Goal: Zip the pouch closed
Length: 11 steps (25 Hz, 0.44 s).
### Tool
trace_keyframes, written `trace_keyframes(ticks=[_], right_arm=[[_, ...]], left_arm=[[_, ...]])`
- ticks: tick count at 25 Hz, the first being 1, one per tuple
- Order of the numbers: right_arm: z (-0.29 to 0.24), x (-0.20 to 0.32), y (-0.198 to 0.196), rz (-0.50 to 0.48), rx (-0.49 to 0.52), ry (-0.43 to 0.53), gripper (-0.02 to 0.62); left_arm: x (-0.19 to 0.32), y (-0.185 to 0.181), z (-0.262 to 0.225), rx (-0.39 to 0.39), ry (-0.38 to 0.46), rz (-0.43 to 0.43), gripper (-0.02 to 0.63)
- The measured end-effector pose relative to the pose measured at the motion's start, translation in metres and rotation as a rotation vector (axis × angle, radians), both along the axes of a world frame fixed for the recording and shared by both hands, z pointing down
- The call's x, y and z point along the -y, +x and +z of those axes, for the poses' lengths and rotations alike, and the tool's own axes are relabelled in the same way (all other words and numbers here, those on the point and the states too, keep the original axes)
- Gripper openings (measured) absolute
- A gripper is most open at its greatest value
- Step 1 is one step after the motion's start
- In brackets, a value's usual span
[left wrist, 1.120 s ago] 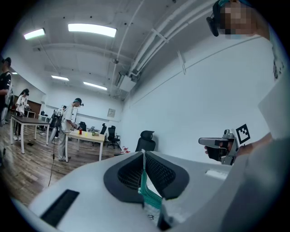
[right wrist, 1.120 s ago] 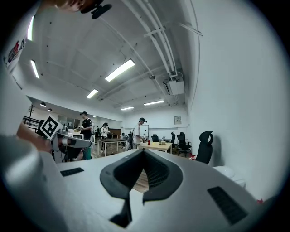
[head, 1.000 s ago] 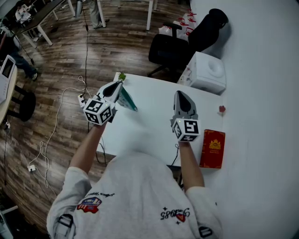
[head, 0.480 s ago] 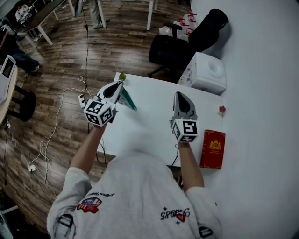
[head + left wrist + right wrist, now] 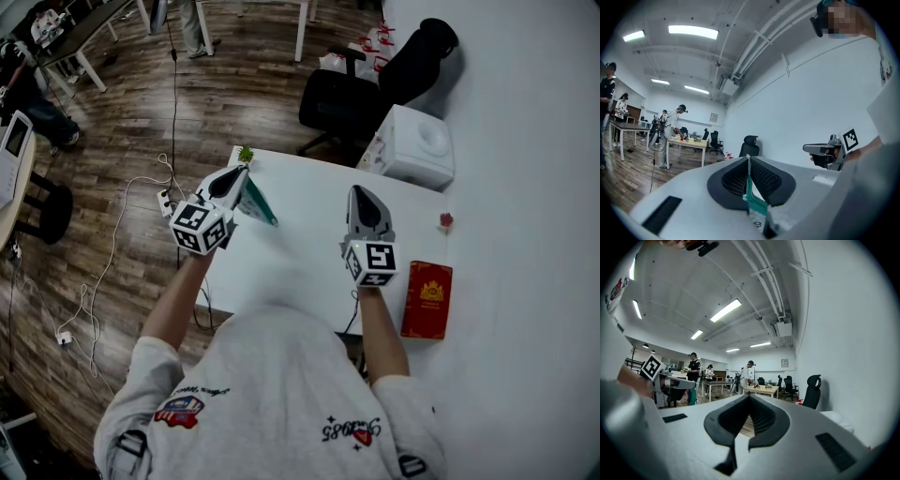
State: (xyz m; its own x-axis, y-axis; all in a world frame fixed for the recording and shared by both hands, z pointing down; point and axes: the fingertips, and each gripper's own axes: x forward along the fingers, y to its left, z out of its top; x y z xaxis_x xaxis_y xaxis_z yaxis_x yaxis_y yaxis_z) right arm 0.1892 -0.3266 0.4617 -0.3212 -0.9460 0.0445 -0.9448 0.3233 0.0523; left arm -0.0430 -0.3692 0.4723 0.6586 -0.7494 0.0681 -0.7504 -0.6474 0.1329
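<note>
Pouch (image 5: 258, 204), thin and teal, hangs pinched in the closed jaws of the left gripper (image 5: 240, 172), up over the left side of the white table (image 5: 300, 253). The right gripper (image 5: 362, 191) is held level, well apart from it. Its jaws are shut tight with nothing in them. A red book (image 5: 427, 298) lies on the table's right side. A little green thing (image 5: 246, 153) sits at the far corner. Past the table stand a white box (image 5: 412, 145) and a black chair (image 5: 356, 94).
</note>
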Motion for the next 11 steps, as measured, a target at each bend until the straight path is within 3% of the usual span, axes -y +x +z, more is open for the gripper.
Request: trace_keyframes(ticks=[11], right_arm=[[0.0003, -0.0024, -0.0061, -0.015, -0.005, -0.003, -0.009]], left_arm=[[-0.0028, 0.0015, 0.0, 0.003, -0.001, 0.004, 0.015]])
